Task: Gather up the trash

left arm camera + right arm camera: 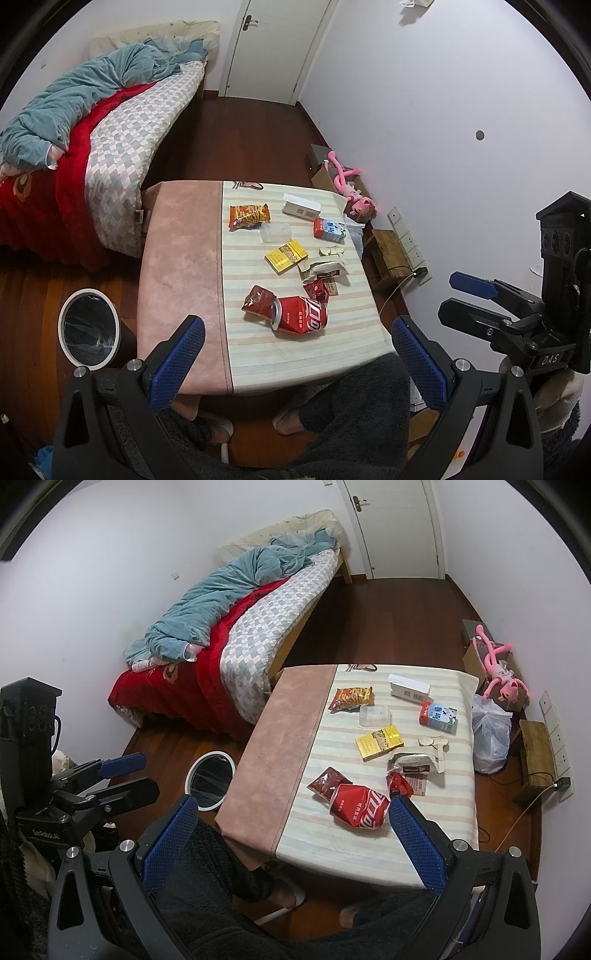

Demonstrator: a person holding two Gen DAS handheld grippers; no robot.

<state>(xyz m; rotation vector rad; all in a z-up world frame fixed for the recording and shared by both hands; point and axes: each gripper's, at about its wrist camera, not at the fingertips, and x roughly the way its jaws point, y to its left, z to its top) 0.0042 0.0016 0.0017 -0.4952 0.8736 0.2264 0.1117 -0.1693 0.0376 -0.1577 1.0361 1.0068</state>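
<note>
Trash lies on the striped cloth of a low table [177,258]: a crushed red cola can [299,319] [360,806] nearest me, red wrappers [258,302] beside it, a crumpled white packet [325,269], a yellow box [286,256], an orange snack bag [249,216], a clear tub [275,232], a blue carton [330,229] and a white box [301,206]. A white-rimmed bin [88,328] [210,775] with a dark liner stands on the floor left of the table. My left gripper [298,325] [149,773] and right gripper [293,805] [458,295] hover open and empty over the near edge.
A bed [110,155] with red and teal bedding fills the left side, and a door [273,44] is at the back. A pink plush toy [498,672], a white plastic bag [489,734], a wooden stool [535,749] and a power strip [408,243] sit right of the table. A person's legs are below.
</note>
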